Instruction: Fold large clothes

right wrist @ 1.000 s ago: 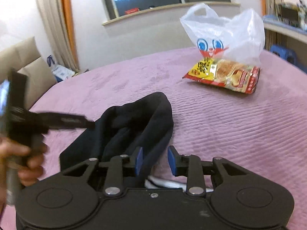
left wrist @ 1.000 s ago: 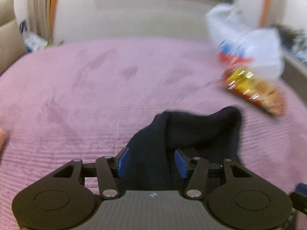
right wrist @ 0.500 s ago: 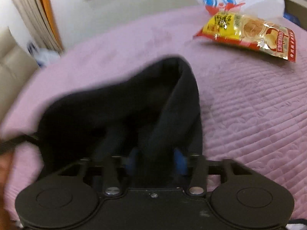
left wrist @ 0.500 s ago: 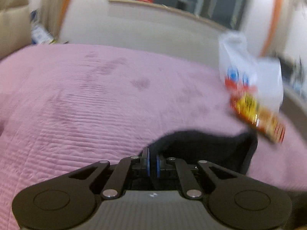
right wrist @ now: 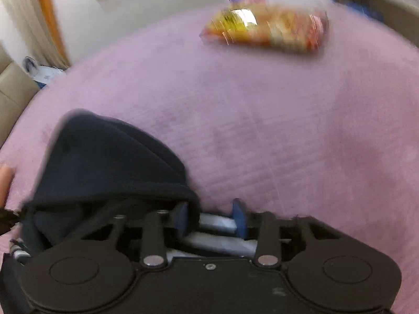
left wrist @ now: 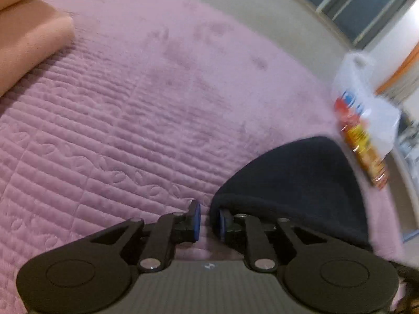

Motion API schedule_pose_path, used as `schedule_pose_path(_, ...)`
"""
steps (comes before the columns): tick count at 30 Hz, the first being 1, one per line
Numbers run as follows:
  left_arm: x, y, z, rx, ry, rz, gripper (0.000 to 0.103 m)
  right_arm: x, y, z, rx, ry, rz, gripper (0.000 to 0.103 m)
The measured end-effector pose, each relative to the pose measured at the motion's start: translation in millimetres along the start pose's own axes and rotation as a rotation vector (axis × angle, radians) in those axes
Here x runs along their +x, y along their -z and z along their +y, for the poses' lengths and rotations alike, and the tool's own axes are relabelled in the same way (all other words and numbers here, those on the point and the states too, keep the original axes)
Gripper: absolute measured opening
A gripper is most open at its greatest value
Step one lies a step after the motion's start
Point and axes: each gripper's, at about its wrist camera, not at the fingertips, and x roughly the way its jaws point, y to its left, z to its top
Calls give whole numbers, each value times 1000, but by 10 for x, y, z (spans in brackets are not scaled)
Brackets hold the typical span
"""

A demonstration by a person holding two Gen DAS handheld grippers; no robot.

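We have the dark garment (left wrist: 301, 180) bunched on the bed (left wrist: 157, 110), fold barely begun. Left tongs (left wrist: 208, 221) and right tongs (right wrist: 210, 216) have just been opening, both parted, gripping nothing.

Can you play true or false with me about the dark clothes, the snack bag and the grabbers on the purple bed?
1. The dark garment lies on a purple bedspread. True.
2. The left hand-held gripper squeezes the garment between its blue pads. False: the narrow gap is empty, and the cloth's edge lies over the right-side finger.
3. The snack packet sits on top of the garment. False: it lies apart, farther up the bed.
4. The right hand-held gripper has a gap between its fingers. True.
5. A white plastic bag is beside the snack packet. True.
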Motion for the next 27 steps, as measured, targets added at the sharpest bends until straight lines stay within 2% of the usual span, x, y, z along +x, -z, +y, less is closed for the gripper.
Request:
schedule_pose_path(3,-360,-48,-68,85,31,-59,27,-358,-149,91,-76,-58,-67,56)
schedule_pose_path(5,-593,-89,-72,150,-13,-94,31,-533,-214,185,-111,-83,-122,56)
schedule_pose_path(6,-683,-118,-77,176,-36,-111,30,-566,-241,239,-120,-87,-139,57)
schedule_pose_path(8,-807,-204,-187,220,-39,-161,30,-508,-306,461,-162,-109,-163,59)
schedule_pose_path(9,-842,-215,-288,239,-15,-182,30,-428,-370,555,-180,-109,-177,54)
schedule_pose_path(10,-814,-242,-413,257,13,-197,30,-342,-388,683,-201,-106,-189,40)
schedule_pose_path(11,-755,-260,-576,283,39,-204,30,-215,-396,826,-223,-106,-188,30)
schedule_pose_path(12,-634,-279,-743,315,49,-191,29,-88,-396,912,-231,-101,-178,9)
schedule_pose_path(13,-501,-280,-864,338,50,-165,28,76,-396,986,-232,-91,-154,7)
schedule_pose_path(15,-94,-254,-1037,374,36,-65,18,414,-367,1043,-217,-46,-68,7)
schedule_pose_path(17,256,-173,-1055,384,-33,34,16,684,-303,985,-187,4,27,5)
schedule_pose_path(18,393,-126,-1017,382,-67,80,14,781,-265,918,-165,0,57,1)
schedule_pose_path(19,464,-72,-965,369,-71,91,14,794,-248,867,-154,-13,39,0)
schedule_pose_path(20,448,-42,-936,362,-55,68,14,790,-261,833,-146,-30,42,0)
schedule_pose_path(23,430,-99,-952,351,-42,93,14,684,-306,810,-171,-80,46,0)
schedule_pose_path(24,375,-111,-975,364,-38,86,14,595,-308,803,-197,-108,38,4)
schedule_pose_path(25,277,-113,-1021,404,-29,56,14,456,-319,804,-223,-140,13,16)
schedule_pose_path(26,192,-122,-1077,454,-18,13,16,315,-359,786,-242,-171,-30,23)
schedule_pose_path(27,88,-140,-1128,501,-5,-28,20,251,-397,763,-249,-186,-61,45)
